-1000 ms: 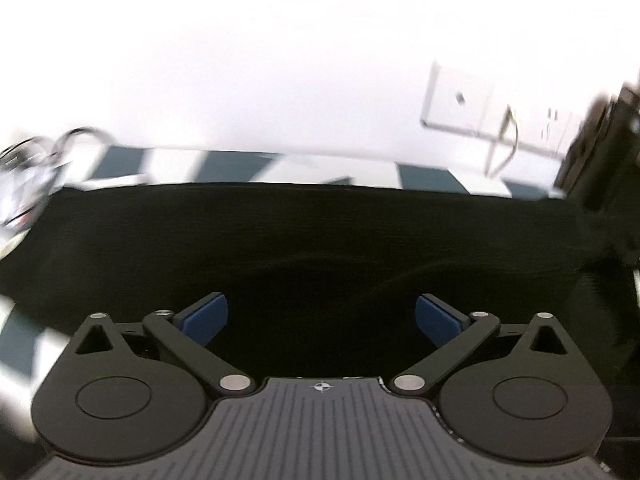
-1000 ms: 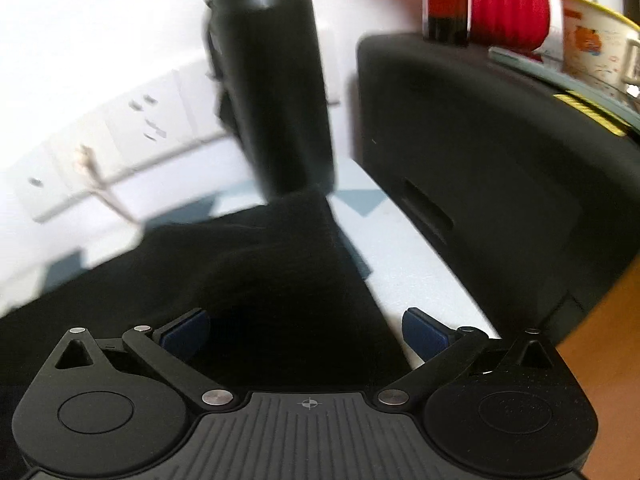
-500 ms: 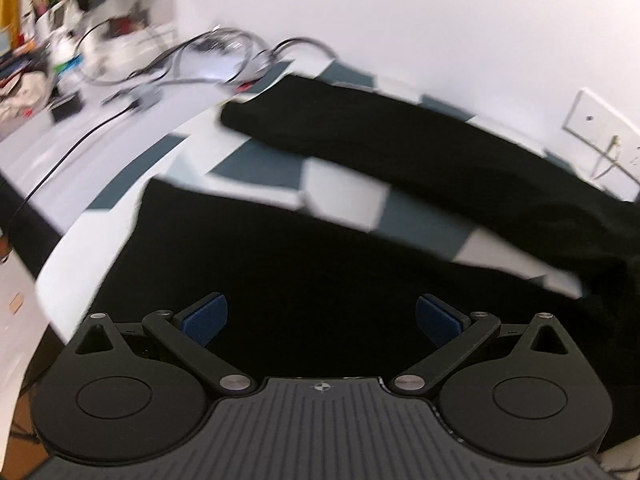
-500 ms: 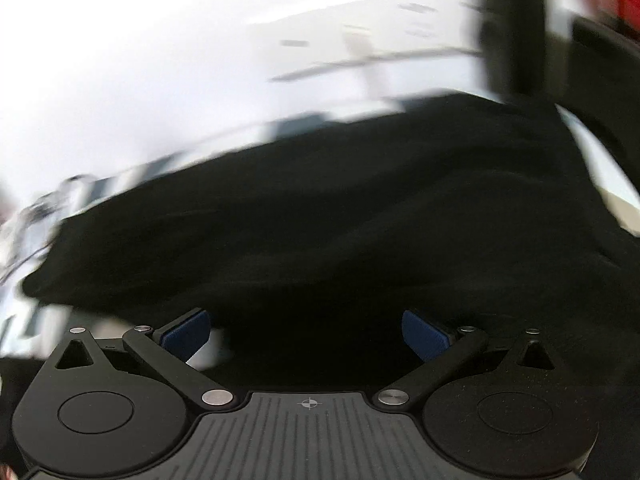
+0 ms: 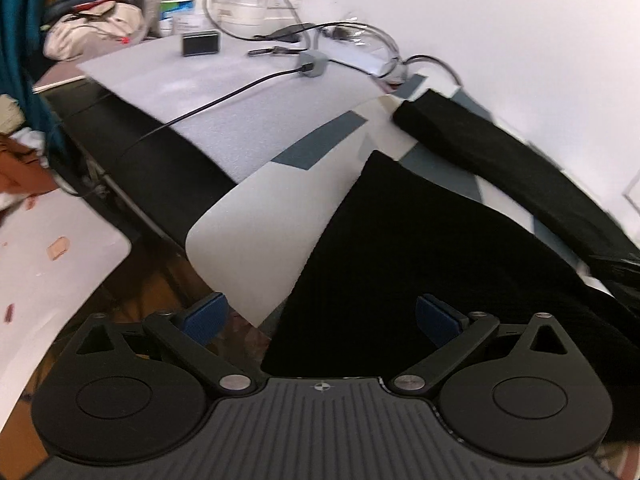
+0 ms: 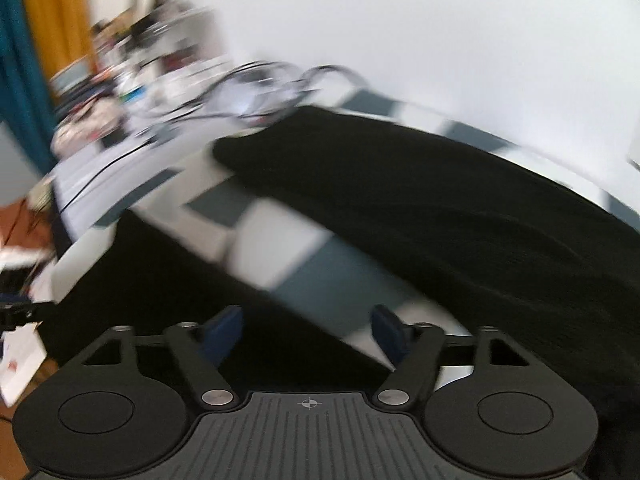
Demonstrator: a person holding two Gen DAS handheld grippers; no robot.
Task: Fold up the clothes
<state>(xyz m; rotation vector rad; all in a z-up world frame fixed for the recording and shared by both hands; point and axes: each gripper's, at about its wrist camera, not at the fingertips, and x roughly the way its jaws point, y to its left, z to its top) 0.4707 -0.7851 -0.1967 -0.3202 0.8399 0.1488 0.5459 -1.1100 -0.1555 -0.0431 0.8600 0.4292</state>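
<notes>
Left gripper [image 5: 320,316]: jaws spread wide, blue pads [image 5: 202,317] well apart, nothing held between them; it hovers over the lower hem corner of a black knit garment [image 5: 420,264] that lies flat on a grey-and-white patterned cloth [image 5: 256,216] covering the table. Garment body fills the left wrist view from 6 to 3 o'clock; its right portion is cut off by the frame edge and by the gripper housing. One sleeve [image 5: 500,148] stretches from 1 toward 3 o'clock, cuff end at 1 o'clock, far end lost at the frame edge. At 12 o'clock: black cables [image 5: 240,88], a small grey adapter [image 5: 312,66], a dark rectangular box [image 5: 201,43]; behind these, white containers and a pale bundle at 11 o'clock, too blurred to name. Teal curtain [image 5: 16,40] at 10 o'clock, partly cropped. Right gripper [image 6: 308,332]: jaws apart, somewhat narrower than the left, empty. Right wrist view is heavily motion-blurred; the same black garment [image 6: 460,216] occupies 1 to 4 o'clock, with the sleeve [image 6: 280,152] reaching to 11 o'clock, and another dark mass at 8 o'clock, which cannot be told apart as garment or table edge. Patterned cloth [image 6: 280,248] shows between them. Clutter at 10 o'clock is unreadable. Teal and mustard curtains [image 6: 48,20] at 10 to 11 o'clock.
</notes>
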